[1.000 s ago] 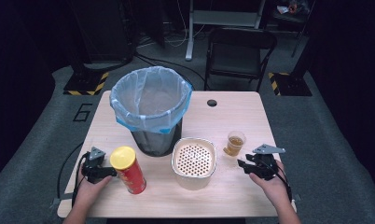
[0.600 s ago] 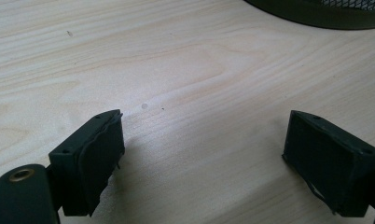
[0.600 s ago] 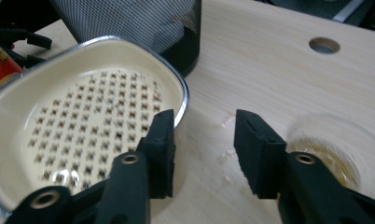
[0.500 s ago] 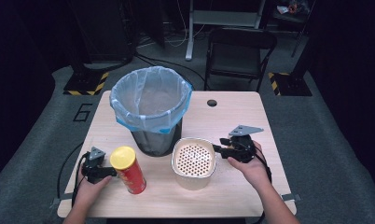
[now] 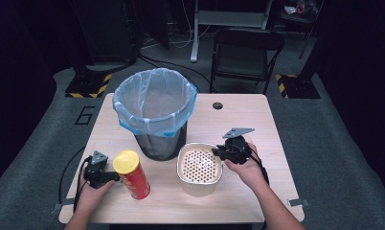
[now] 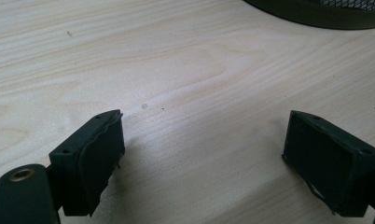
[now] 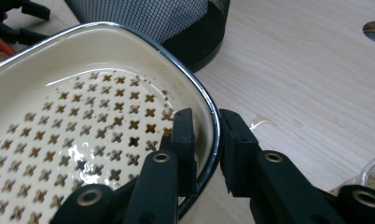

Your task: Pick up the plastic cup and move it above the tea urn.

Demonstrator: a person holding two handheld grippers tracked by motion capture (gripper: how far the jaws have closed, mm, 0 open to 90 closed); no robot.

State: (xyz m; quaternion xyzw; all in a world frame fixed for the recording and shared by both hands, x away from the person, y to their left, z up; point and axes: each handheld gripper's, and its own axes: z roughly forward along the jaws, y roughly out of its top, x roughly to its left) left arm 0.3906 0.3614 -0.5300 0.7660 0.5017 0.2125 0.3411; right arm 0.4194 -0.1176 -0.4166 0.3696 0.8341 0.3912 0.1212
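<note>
Jaws of the right gripper (image 7: 205,154) stand clamped on the rim of the strainer (image 7: 83,130), one finger inside the wall and one outside, the dark rim edge pinched between the pads; they have just been closing onto it. In the high view the same gripper (image 5: 218,152) meets the strainer (image 5: 199,165) at its right edge, with the person's hand behind it. Inside the near finger lies the cream floor of the strainer, pierced with small cross-shaped holes and wet with a shine. Just outside the far finger a small wet patch sits on the table (image 7: 316,74). At the lower right corner of the right gripper view, part of a clear cup (image 7: 373,176) shows beside the gripper body.

Left gripper (image 6: 202,154) is released: its jaws stand wide apart over bare table, nothing between them. In the high view it (image 5: 115,176) rests low on the table with the can (image 5: 131,175) just beyond its fingertips; whether they touch cannot be told. The can has a yellow lid and red body and stands slightly tilted.

Beyond both grippers stands the bin (image 5: 154,112), mesh-walled and lined with a pale blue bag, close behind the strainer. Further out, a round hole (image 5: 217,105) shows in the tabletop.
</note>
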